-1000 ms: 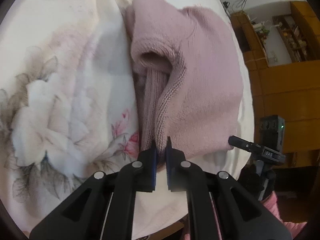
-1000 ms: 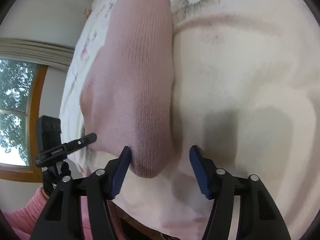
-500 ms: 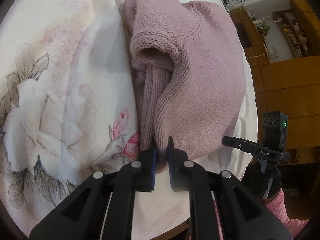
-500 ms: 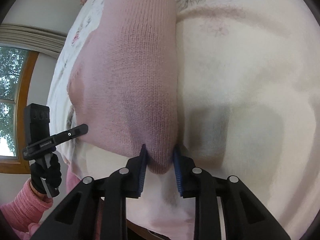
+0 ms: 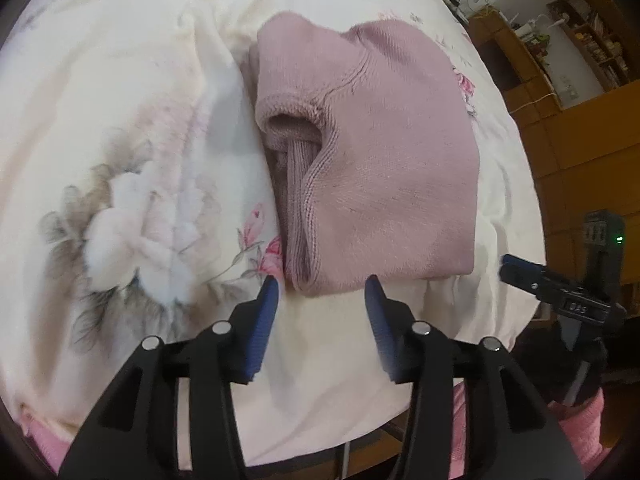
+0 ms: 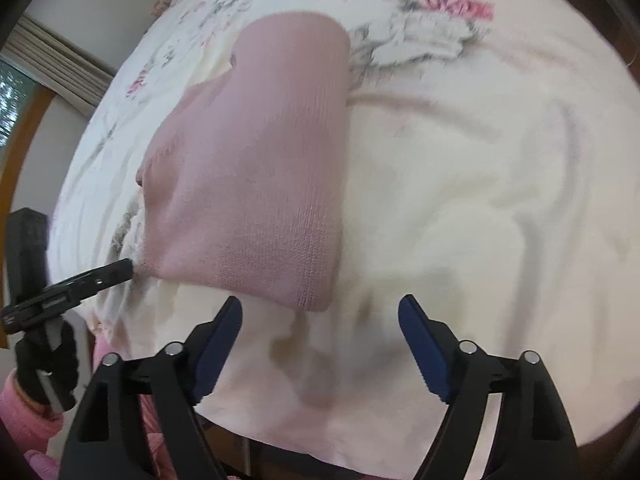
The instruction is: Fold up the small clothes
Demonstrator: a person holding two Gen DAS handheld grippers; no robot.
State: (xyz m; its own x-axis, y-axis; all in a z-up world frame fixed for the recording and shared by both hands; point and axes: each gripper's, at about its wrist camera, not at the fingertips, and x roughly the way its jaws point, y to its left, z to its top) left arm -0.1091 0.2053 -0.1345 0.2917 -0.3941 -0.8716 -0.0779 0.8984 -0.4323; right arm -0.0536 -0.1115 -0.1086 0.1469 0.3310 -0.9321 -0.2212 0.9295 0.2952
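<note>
A small pink knitted sweater [image 5: 380, 168] lies folded on a cream floral bedspread [image 5: 132, 128], its layered open edge facing left. Just short of its near corner, my left gripper [image 5: 320, 300] stands open with nothing between its blue pads. From the other side the same sweater [image 6: 256, 168] shows a smooth folded face. The right gripper [image 6: 320, 320] is open too, a little back from the sweater's near right corner, holding nothing. In each wrist view the other gripper appears at the side, held in a gloved hand with a pink sleeve.
The bedspread's near edge [image 5: 320, 432] runs just under both grippers. Wooden furniture and shelves [image 5: 580, 92] stand beyond the bed's right side. A window with a wooden frame [image 6: 16, 120] and a curtain lie to the left. The bedspread [image 6: 500, 220] to the sweater's right is rumpled.
Both grippers were shut on the sweater's near edge half a second ago. They have let go, opened wide and drawn back a little, and the sweater lies flat.
</note>
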